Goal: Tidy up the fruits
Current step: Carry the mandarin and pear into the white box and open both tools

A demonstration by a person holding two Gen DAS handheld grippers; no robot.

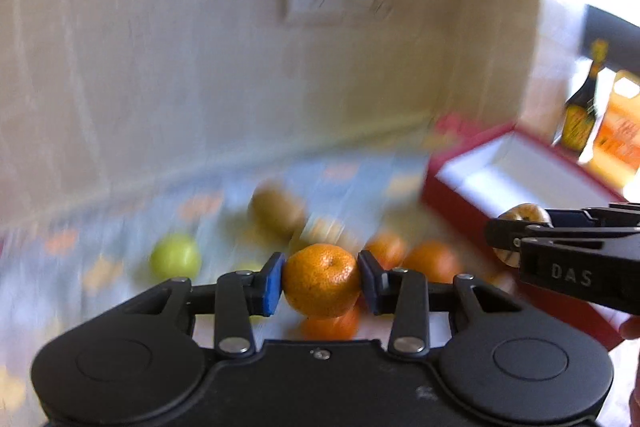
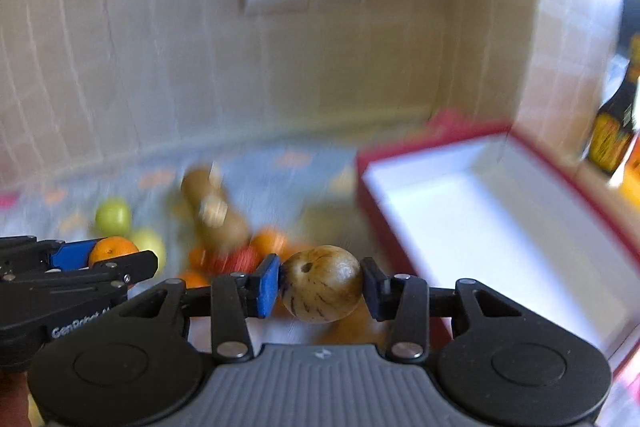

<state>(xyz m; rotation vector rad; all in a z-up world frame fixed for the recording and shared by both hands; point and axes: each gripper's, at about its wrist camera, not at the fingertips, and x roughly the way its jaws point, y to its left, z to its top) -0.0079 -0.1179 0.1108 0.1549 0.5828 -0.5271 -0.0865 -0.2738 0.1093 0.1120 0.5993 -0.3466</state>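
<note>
My left gripper (image 1: 321, 281) is shut on an orange mandarin (image 1: 322, 281), held above the fruit pile. My right gripper (image 2: 321, 285) is shut on a round tan fruit with dark streaks (image 2: 322, 285). Each gripper shows in the other's view: the right gripper (image 1: 520, 239) with the tan fruit (image 1: 525, 214) at the right edge, the left gripper (image 2: 104, 259) with the mandarin (image 2: 113, 249) at the left edge. Below lie more oranges (image 1: 431, 261), a green fruit (image 1: 175, 257) and brown kiwis (image 2: 218, 217). A red box with a white inside (image 2: 472, 211) stands open to the right.
The fruit lies on a patterned light blue cloth (image 1: 120, 267) against a beige tiled wall (image 1: 180, 47). A dark bottle (image 1: 580, 115) and an orange carton (image 1: 618, 135) stand behind the box at the right. Both views are blurred.
</note>
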